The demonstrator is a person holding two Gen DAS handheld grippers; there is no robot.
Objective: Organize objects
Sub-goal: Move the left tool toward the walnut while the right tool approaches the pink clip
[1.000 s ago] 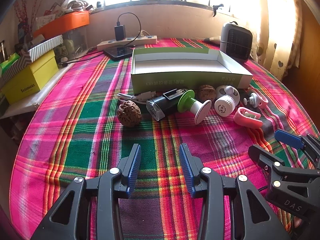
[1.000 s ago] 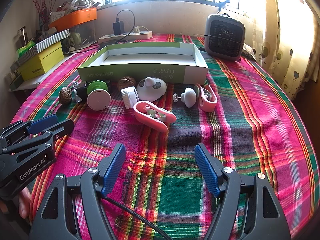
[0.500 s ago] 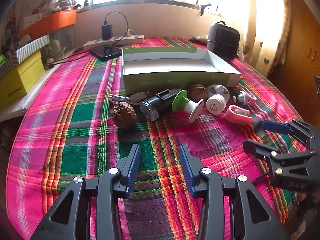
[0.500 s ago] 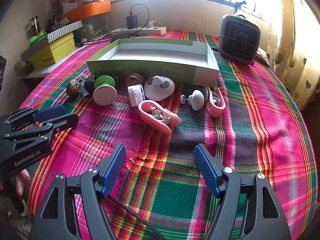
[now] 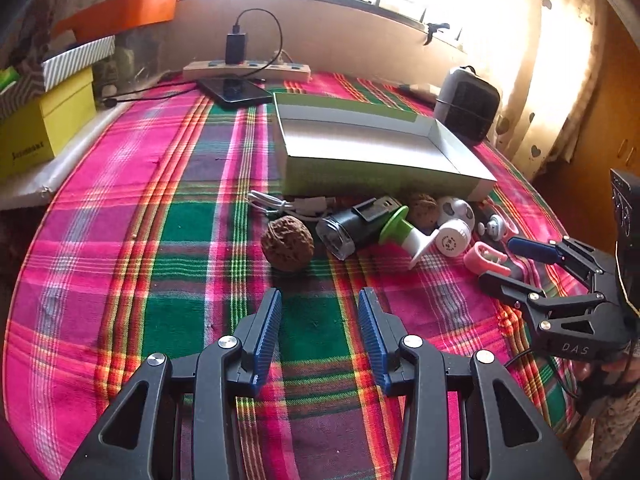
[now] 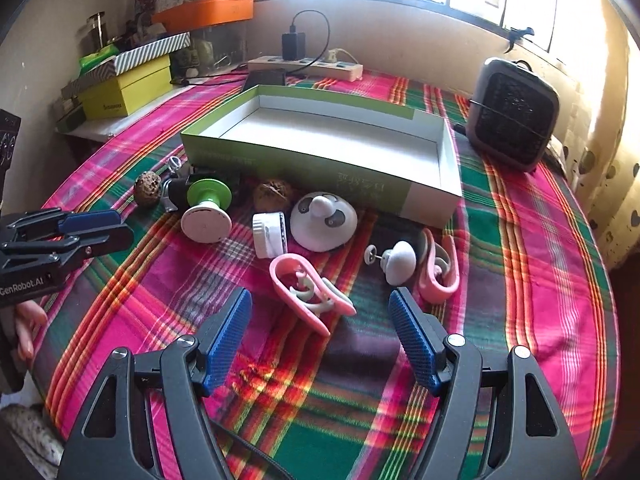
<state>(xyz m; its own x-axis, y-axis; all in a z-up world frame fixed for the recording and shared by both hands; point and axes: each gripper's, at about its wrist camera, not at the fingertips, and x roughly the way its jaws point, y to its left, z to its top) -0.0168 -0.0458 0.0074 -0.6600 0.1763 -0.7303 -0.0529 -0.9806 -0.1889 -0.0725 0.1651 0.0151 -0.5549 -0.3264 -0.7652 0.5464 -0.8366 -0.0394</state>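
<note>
Right gripper (image 6: 320, 336) has closed in on pink clip (image 6: 310, 294) before green box (image 6: 320, 160), jaws spread, empty; curved clip may skid.

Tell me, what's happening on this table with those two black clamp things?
A person holds a two-finger gripper in each hand to tidy small items into the green box, which has nothing in it yet. The right gripper is open, facing a pink clip. The left gripper is open too, pointed toward a walnut. Neither holds anything. All the trinkets lie on the plaid tablecloth in front of the box.
</note>
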